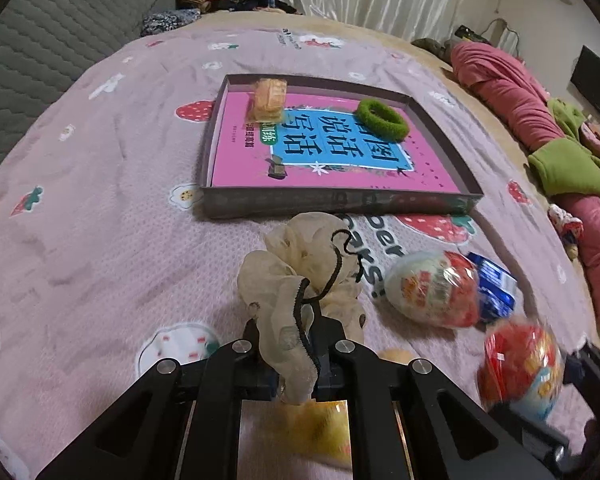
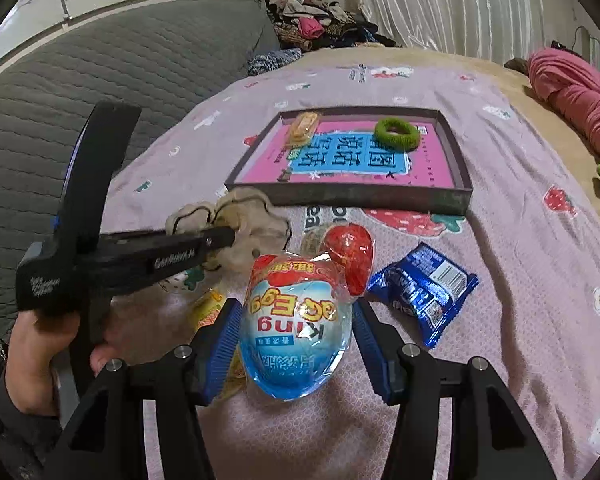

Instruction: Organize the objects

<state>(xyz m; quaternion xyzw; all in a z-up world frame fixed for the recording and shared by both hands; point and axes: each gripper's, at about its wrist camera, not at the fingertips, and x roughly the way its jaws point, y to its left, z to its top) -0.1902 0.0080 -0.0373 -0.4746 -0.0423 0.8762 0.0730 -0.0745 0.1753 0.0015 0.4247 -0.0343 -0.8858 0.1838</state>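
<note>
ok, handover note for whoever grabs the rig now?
Left hand-held gripper: shut on the cream scrunchie, lifted off the bedspread.
Right hand-held gripper: shut on the blue-and-red toy egg.
Done: green hair tie and wrapped biscuit are in the tray.
Left: both held items, second egg, blue snack packet, yellow item, all on the bedspread.

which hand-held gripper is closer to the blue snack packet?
Right. The right hand-held gripper, clamped on the egg toy, sits just beside the blue snack packet; the left hand-held gripper, gripping the beige scrunchie, is farther off.
</note>
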